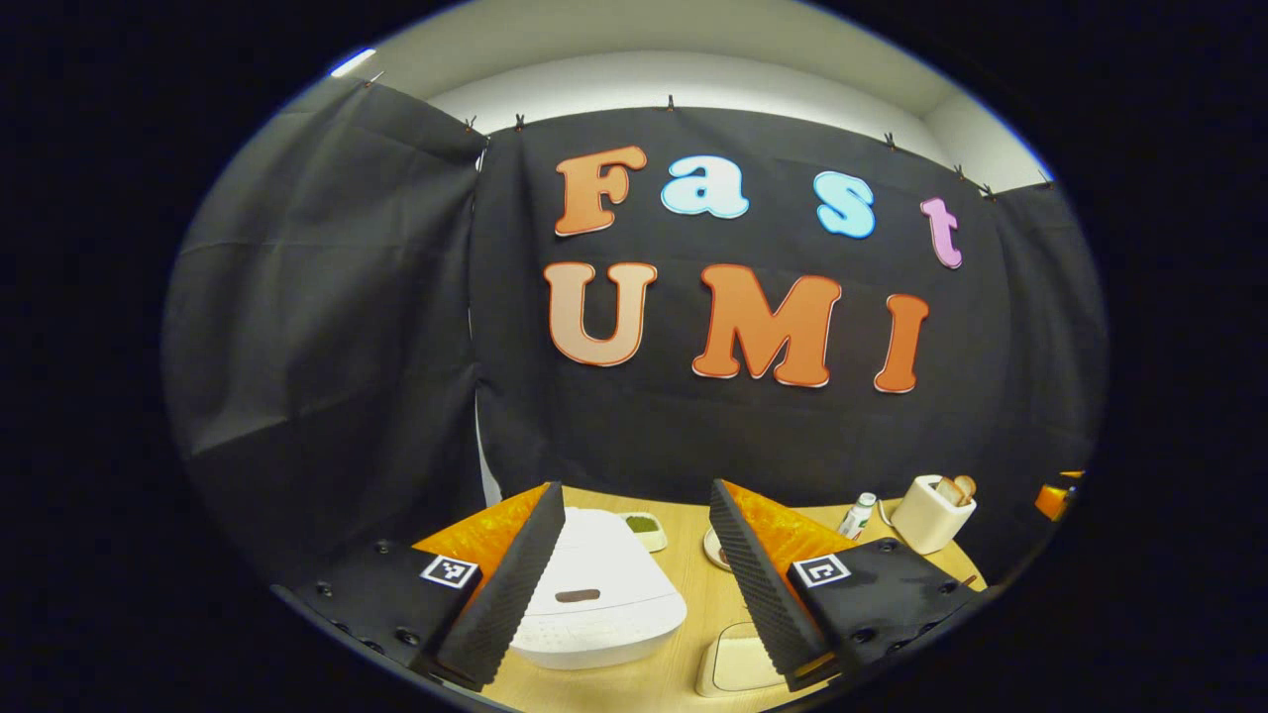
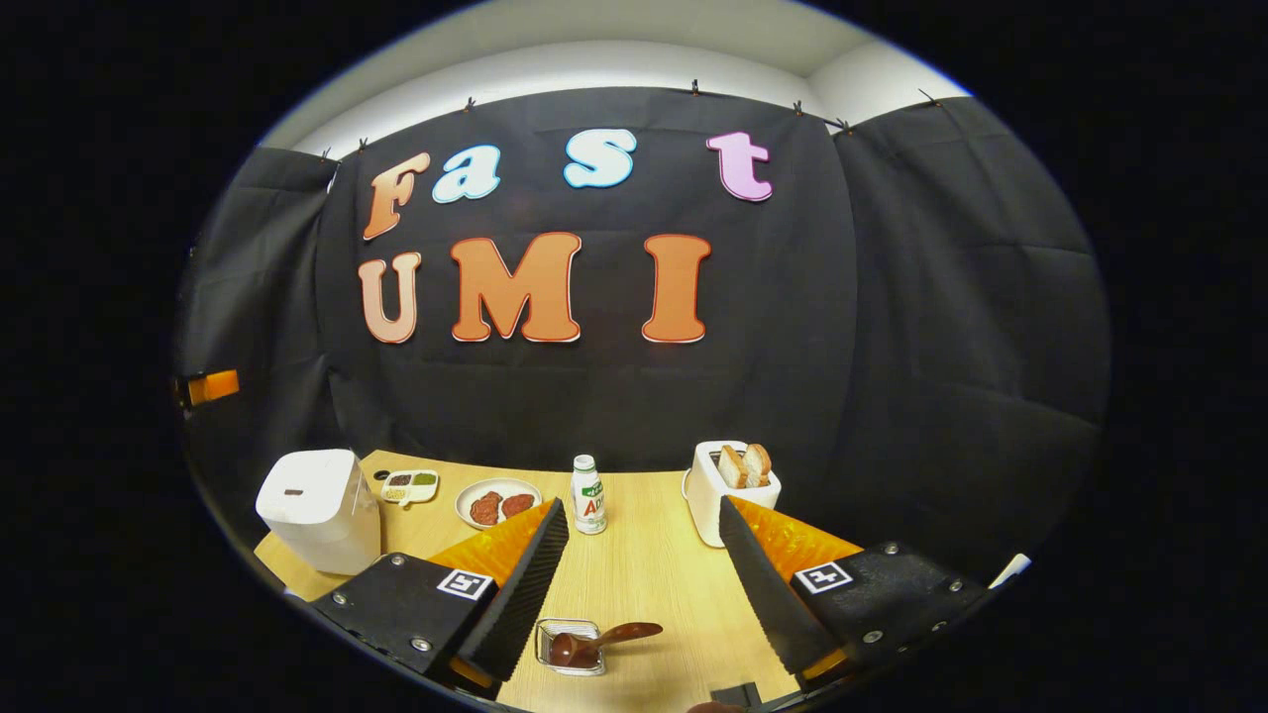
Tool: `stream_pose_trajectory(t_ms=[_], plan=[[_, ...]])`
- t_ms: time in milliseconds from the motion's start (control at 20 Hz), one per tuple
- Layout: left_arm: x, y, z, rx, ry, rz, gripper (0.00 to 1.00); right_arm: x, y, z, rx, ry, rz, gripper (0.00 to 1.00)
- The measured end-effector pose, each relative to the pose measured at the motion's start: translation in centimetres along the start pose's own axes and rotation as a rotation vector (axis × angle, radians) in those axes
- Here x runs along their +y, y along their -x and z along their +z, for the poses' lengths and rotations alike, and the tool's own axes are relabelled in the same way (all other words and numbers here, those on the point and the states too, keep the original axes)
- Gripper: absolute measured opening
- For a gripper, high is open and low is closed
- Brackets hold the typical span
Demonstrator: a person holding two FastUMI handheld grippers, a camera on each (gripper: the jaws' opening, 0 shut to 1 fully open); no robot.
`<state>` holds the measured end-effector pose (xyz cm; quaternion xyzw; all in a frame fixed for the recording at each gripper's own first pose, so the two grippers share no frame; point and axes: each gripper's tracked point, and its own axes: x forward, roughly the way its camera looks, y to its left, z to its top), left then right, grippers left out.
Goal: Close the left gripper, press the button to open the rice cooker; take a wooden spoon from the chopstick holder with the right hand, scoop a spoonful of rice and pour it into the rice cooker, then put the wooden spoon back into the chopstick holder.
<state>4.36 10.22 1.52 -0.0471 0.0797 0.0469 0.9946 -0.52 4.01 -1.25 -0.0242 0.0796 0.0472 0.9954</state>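
The left gripper [image 1: 639,584] has its fingers wide apart, up over the white rice cooker [image 1: 594,594], whose lid is down. The right gripper [image 2: 644,594] is wide apart too and holds nothing. Below it, far right of the rice cooker, a wooden spoon [image 2: 599,639] lies across a small metal holder [image 2: 570,646]. Between that holder and the rice cooker are a plate of food [image 2: 498,503] and a bottle [image 2: 588,494]. A toaster [image 2: 731,492] with bread stands behind, on the wooden table [image 2: 644,574].

Gripper [image 2: 639,584]: my fingers spread wide above the table [image 2: 654,574].
Spoon [image 2: 604,639]: lying in the holder [image 2: 570,646], between my fingers.
Cooker [image 2: 317,510]: far left, closed.
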Motion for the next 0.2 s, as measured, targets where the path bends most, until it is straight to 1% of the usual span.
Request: stream_pose_trajectory(t_ms=[100,150,200], plan=[[0.0,1.3,1.0,-0.026,0.021,-0.003,0.99,0.2,0.5,0.4,-0.015,-0.007,0.008,0.95],[0.4,1.7,1.5,-0.045,-0.002,0.008,0.99,0.2,0.7,0.4,-0.021,-0.005,0.010,1.00],[1.0,2.1,1.8,-0.060,-0.029,0.025,0.99,0.1,0.7,0.4,-0.024,0.000,0.012,0.95]])
